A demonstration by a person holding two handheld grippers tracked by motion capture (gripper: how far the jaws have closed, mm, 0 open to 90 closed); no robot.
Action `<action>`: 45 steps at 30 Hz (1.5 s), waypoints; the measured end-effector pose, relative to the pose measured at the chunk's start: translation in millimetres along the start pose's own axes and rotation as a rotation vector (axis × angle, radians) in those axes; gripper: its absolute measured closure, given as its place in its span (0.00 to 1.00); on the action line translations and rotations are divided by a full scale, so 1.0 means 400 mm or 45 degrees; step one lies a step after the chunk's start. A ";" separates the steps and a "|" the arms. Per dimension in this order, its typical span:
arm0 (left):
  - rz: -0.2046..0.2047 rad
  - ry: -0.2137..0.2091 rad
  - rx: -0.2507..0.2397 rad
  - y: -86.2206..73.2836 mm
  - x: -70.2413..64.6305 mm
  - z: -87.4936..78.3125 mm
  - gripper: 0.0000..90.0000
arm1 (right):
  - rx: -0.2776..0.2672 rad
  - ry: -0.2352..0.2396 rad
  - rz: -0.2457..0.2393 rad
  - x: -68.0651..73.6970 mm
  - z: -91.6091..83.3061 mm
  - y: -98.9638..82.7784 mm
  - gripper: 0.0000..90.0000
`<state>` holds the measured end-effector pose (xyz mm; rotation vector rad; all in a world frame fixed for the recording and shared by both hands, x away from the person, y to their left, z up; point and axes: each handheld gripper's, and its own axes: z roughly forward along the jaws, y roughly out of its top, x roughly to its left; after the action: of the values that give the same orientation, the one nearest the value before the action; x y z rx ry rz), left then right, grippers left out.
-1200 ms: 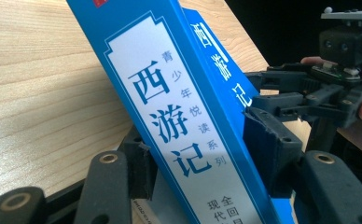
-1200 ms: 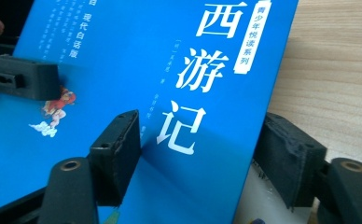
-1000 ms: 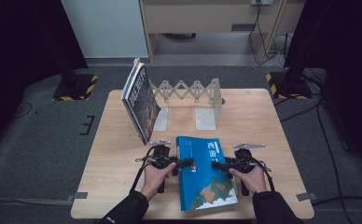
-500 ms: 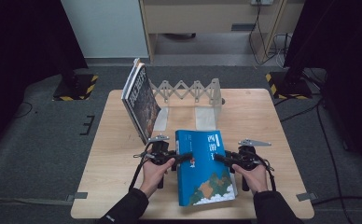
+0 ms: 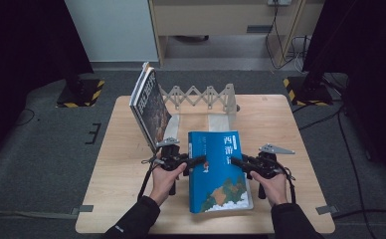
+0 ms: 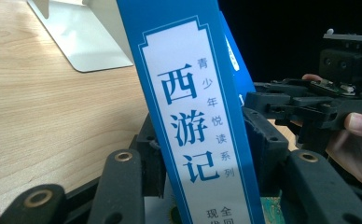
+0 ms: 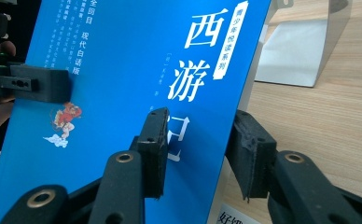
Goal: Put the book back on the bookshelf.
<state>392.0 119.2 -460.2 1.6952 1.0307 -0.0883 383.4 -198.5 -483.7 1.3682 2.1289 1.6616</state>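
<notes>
A blue book (image 5: 218, 172) is held between the two grippers over the near middle of the table (image 5: 300, 124), its lower end close to the near edge. The left gripper (image 5: 198, 160) is clamped on the spine edge; in the left gripper view its pads (image 6: 153, 161) press both sides of the spine (image 6: 198, 126). The right gripper (image 5: 236, 161) is set over the opposite long edge, its jaws having just been closing on the cover (image 7: 123, 70) and the page block, and a grip is judged there. The book is judged a stiff, fairly heavy paperback with a glossy, somewhat slippery cover. A hold at mid-length on both long edges is judged best, so that sagging or fanning of the pages is avoided. Toward the far left corner a second book (image 5: 150, 107) leans in an expanding bookend rack (image 5: 203, 94), with free slots beside it.
</notes>
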 end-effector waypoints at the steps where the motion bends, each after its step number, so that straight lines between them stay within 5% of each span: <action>1: -0.005 -0.004 0.000 -0.001 0.002 0.001 0.61 | -0.001 0.000 0.001 0.000 0.000 -0.001 0.67; 18: -0.094 -0.039 0.028 -0.011 0.039 0.034 0.60 | 0.006 0.007 -0.013 -0.003 0.007 -0.007 0.68; 29: -0.103 -0.034 0.028 -0.014 0.042 0.039 0.62 | 0.021 -0.009 0.008 -0.010 0.016 -0.013 0.63; 34: -0.082 -0.028 0.030 -0.014 0.036 0.036 0.62 | 0.126 -0.058 -0.032 -0.017 0.023 -0.031 0.58; 40: -0.121 -0.017 0.035 -0.019 0.044 0.036 0.62 | 0.210 -0.013 0.028 -0.006 0.043 -0.057 0.44; 45: -0.108 -0.026 0.021 -0.009 0.029 0.036 0.63 | 0.211 -0.014 0.058 -0.010 0.044 -0.053 0.51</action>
<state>402.9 114.4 -474.7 1.6618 1.0893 -0.1692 383.8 -188.5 -509.7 1.4768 2.2904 1.5187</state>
